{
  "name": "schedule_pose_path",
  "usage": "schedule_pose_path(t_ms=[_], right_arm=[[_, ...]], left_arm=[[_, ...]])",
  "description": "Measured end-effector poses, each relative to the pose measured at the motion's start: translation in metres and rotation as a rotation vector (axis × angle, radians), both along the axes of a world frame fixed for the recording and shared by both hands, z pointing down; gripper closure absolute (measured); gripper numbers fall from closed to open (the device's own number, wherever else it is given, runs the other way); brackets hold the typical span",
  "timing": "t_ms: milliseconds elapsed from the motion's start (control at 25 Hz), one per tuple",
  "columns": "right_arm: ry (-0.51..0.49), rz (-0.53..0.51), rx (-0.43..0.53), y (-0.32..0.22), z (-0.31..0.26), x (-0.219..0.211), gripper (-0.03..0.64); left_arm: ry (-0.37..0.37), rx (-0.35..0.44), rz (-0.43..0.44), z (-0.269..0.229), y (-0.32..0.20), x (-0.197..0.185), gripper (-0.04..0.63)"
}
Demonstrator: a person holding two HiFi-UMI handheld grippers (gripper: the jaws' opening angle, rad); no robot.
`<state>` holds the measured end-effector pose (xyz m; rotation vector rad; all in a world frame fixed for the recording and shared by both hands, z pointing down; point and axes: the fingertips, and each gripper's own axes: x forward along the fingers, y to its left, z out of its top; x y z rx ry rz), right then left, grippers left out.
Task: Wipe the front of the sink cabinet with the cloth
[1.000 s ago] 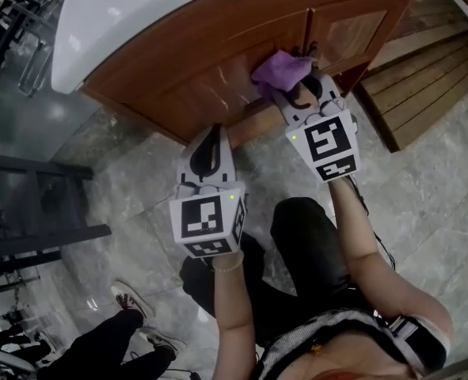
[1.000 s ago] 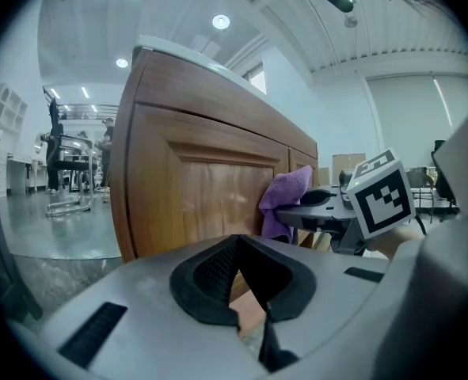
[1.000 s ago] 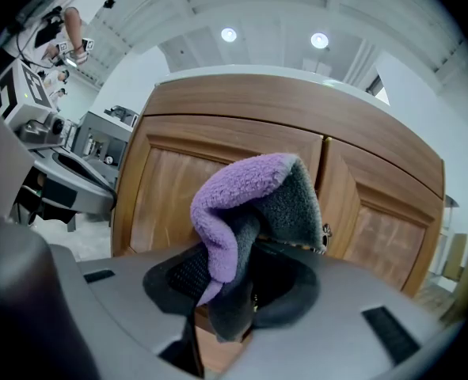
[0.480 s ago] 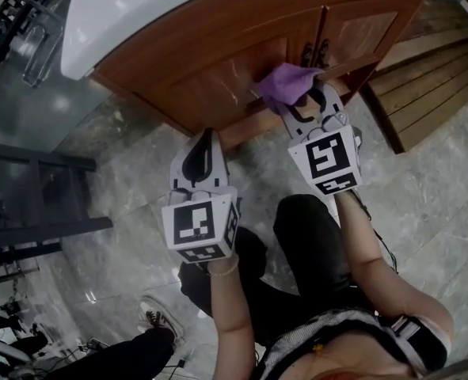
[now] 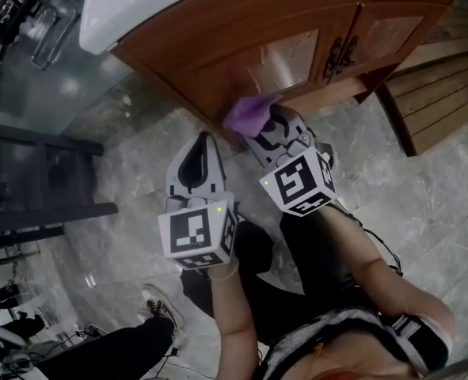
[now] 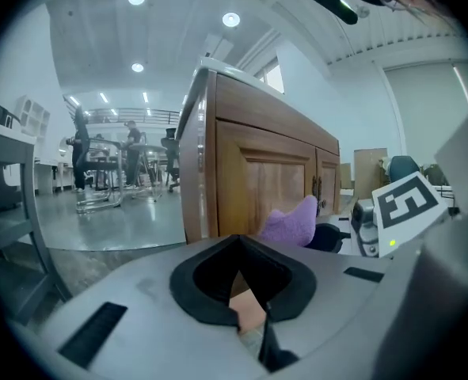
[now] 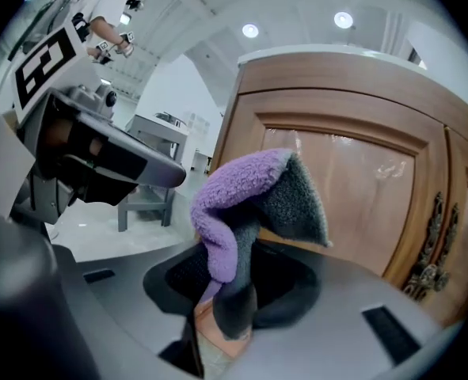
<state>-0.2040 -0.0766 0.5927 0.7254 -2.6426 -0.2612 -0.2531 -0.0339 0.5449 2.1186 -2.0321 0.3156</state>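
The brown wooden sink cabinet [image 5: 241,30] stands under a white sink top [image 5: 131,2]. My right gripper [image 5: 259,127] is shut on a purple and grey cloth [image 5: 249,114], which presses against the lower edge of the left door. In the right gripper view the cloth [image 7: 237,200] sticks up from the jaws in front of the door panel [image 7: 352,172]. My left gripper [image 5: 203,139] hangs shut and empty over the floor, just left of the right one and short of the cabinet. From the left gripper view, the cloth [image 6: 291,222] shows beside the cabinet [image 6: 253,176].
Dark metal door handles [image 5: 336,54] sit at the middle of the doors, right of the cloth. A dark metal frame [image 5: 36,188] stands on the marble floor at left. Wooden decking [image 5: 447,93] lies at right. Another person's leg and shoe [image 5: 150,307] are at lower left.
My right gripper has carried the cloth leftward and down along the cabinet front, from beside the handles to the left door's lower edge. The left gripper has hardly moved.
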Motion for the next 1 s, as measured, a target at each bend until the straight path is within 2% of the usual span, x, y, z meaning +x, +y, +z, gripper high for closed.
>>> schedule_pose_path(t_ms=[240, 600, 1000], right_arm=[[0.013, 0.004, 0.031, 0.006, 0.013, -0.028, 0.439], [0.067, 0.048, 0.149, 0.006, 0.018, -0.047, 0.439], [0.058, 0.051, 0.132, 0.002, 0.021, -0.04, 0.439]], left_arm=[[0.0, -0.001, -0.005, 0.0, 0.005, -0.006, 0.595], [0.01, 0.0, 0.0, 0.004, 0.005, -0.009, 0.595], [0.018, -0.01, 0.025, 0.008, -0.003, -0.002, 0.595]])
